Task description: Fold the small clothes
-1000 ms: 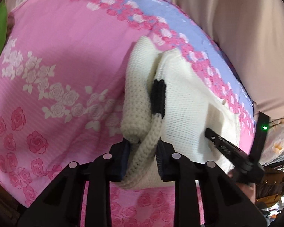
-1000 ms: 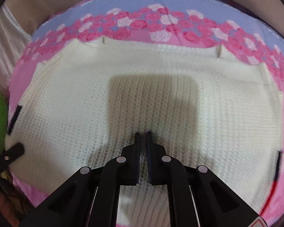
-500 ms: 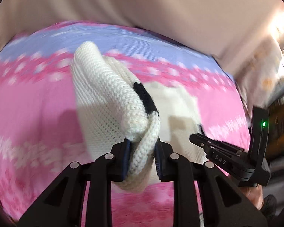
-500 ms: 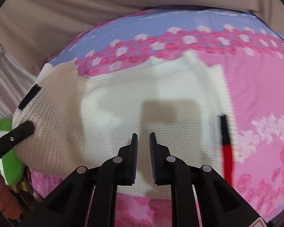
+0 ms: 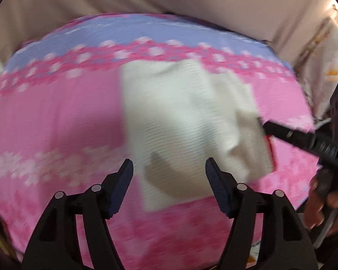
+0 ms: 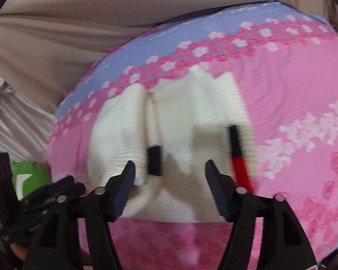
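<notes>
Left hand-held gripper (image 5: 169, 168) and right hand-held gripper (image 6: 170, 171) both opening wide, nothing pinched; folded cream knit sweater (image 5: 187, 121) just ahead, flat on pink floral bedsheet (image 5: 56, 121).

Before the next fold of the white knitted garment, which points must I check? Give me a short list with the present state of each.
1. Left tool free of the white knitted garment: ok, jaws opening, nothing between them.
2. Right tool free of the garment: ok, jaws opening, pads not pressing on it.
3. Garment lies wholly on the pink floral sheet: ok.
4. Folded layer lies flat: not ok, one corner stands raised.
5. Edges aligned: cannot tell, pictures blurred.
</notes>
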